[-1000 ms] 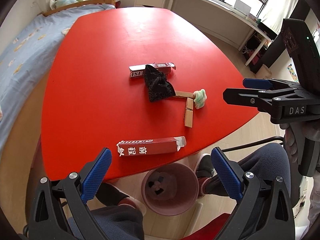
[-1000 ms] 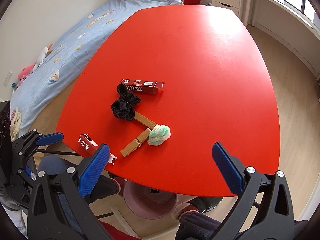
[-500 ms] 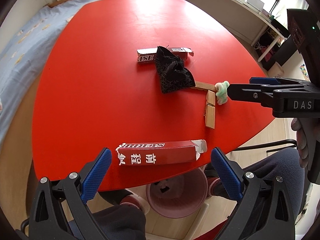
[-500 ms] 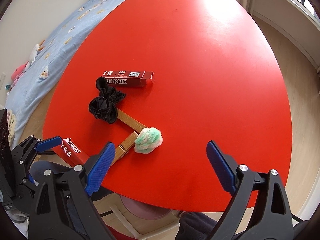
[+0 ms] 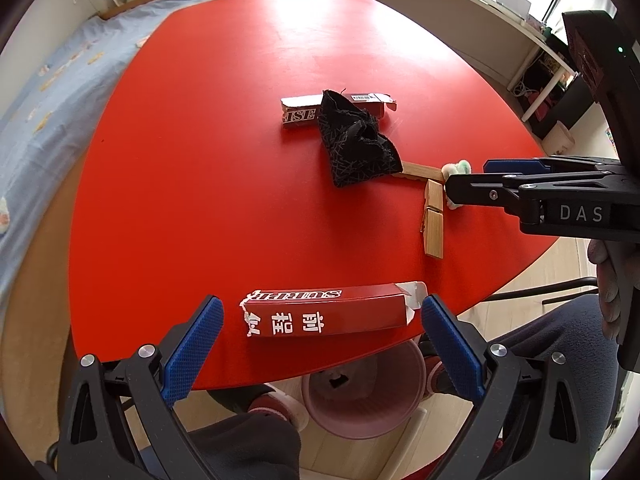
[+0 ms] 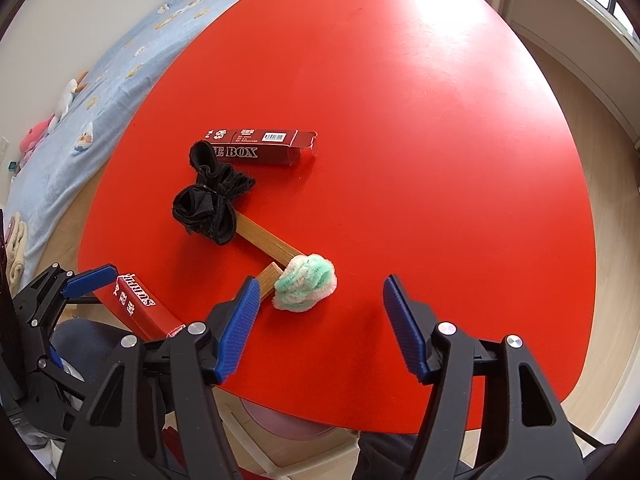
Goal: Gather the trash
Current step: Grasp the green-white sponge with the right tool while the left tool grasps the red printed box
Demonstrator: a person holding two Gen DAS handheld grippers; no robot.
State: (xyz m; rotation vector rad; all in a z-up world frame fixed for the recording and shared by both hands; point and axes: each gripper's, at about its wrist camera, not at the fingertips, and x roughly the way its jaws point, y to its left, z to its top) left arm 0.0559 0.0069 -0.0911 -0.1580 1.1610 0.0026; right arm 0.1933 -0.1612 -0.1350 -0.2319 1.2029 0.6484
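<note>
On the red table [image 5: 224, 128] lie a long red carton [image 5: 328, 312] at the near edge, a second red box [image 5: 340, 110] farther off, a black crumpled cloth [image 5: 356, 144], wooden clothespins [image 5: 434, 224] and a green-white fluffy ball [image 6: 306, 282]. My left gripper [image 5: 320, 344] is open, its fingers either side of the near carton. My right gripper [image 6: 320, 320] is open just in front of the fluffy ball, apart from it. The near carton also shows in the right wrist view [image 6: 140, 306].
A pink trash bin [image 5: 360, 392] stands on the floor under the table's near edge, between the person's legs. A bed with a blue cover [image 5: 44, 92] lies left of the table. A white desk [image 5: 460, 4] runs along the far right wall.
Both grippers have moved forward and lower. The left now brackets the near carton; the right has closed in on the fluffy ball. Nothing on the table has moved.
</note>
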